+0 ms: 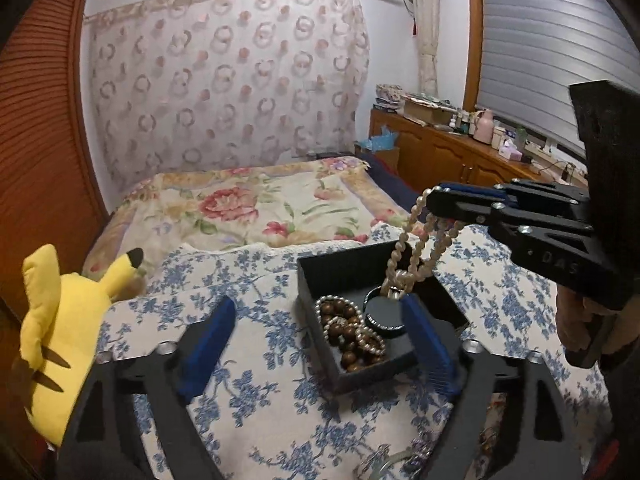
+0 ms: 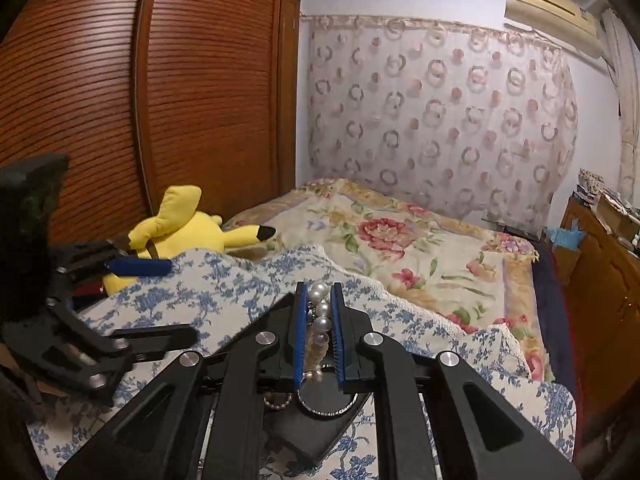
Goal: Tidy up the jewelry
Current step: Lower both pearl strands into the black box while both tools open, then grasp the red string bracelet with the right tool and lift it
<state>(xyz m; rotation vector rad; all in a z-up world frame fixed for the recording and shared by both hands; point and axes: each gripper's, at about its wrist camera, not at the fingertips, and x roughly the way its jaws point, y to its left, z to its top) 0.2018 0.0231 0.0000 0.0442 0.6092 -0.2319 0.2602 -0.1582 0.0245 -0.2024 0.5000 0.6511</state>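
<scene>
Pearl necklace [image 2: 321, 322] — pinched by right gripper [image 2: 319, 332]

A home bedroom: a bed [image 1: 256, 208] under a floral blanket [image 2: 420, 248] fills the middle, with a yellow plush toy [image 1: 60, 320] at its left edge beside a louvred wooden wardrobe [image 2: 180, 80]. A patterned curtain [image 1: 224, 80] hangs behind, an air conditioner [image 2: 548, 6] is mounted high, and a cluttered wooden sideboard [image 1: 452, 152] stands beneath a window blind [image 1: 552, 60].
</scene>
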